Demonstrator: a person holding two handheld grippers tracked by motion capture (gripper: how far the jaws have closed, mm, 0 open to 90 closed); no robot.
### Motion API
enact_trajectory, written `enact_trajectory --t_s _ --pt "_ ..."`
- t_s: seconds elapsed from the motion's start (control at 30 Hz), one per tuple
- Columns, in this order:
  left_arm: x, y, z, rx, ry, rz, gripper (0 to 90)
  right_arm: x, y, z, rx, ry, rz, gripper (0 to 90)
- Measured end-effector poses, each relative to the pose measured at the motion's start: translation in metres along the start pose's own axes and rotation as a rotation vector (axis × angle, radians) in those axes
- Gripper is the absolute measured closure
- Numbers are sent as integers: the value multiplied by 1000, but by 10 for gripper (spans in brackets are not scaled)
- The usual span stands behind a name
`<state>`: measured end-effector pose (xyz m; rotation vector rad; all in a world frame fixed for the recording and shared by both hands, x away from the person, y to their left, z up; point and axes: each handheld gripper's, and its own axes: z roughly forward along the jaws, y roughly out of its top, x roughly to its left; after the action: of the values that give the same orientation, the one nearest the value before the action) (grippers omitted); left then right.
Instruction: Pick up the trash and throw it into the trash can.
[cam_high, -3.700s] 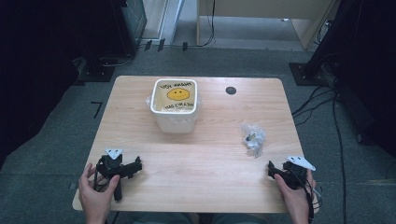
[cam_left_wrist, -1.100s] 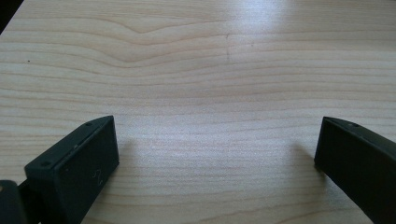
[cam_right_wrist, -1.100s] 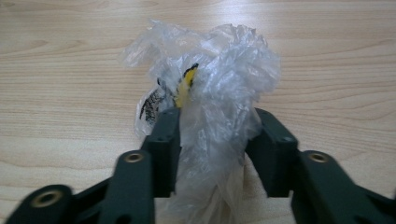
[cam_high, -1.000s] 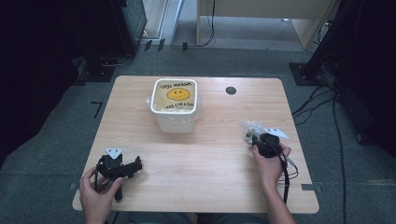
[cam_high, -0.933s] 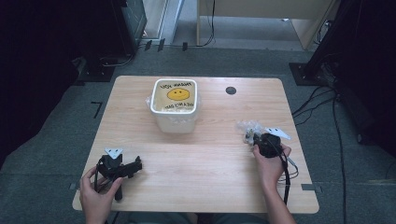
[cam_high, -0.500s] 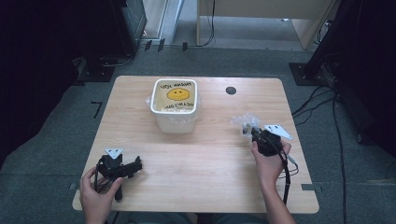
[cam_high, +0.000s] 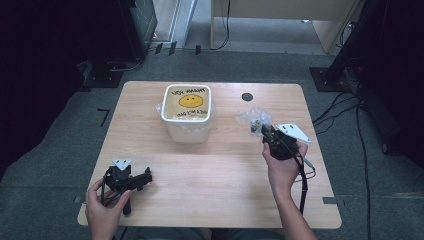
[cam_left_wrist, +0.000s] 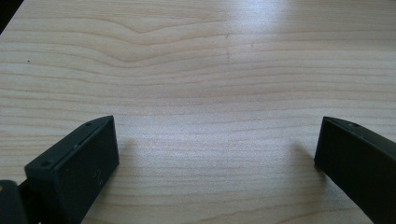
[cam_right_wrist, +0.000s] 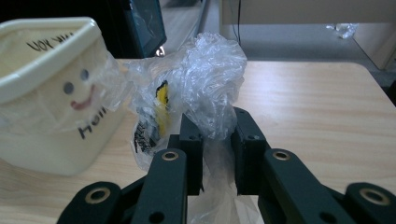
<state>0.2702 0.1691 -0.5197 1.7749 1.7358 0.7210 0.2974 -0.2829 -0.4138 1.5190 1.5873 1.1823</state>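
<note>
My right gripper (cam_right_wrist: 215, 140) pinches the crumpled plastic bag (cam_right_wrist: 205, 88) just right of the cream bin (cam_high: 187, 113), my left gripper (cam_left_wrist: 215, 154) spread idle; thin film may slip free.

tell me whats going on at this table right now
A person sits at a wooden table with a gripper in each hand. The right gripper has its fingers closed on a crumpled clear plastic bag, with something yellow and black inside. It is held near a cream tub with a smiley face. The left gripper rests open near the table's front left corner, holding nothing.
</note>
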Motion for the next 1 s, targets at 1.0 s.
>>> enact_trajectory --t_s 1.0 --pt "0 0 0 1 3 -3 0 65 82 -3 -123 105 -71 775"
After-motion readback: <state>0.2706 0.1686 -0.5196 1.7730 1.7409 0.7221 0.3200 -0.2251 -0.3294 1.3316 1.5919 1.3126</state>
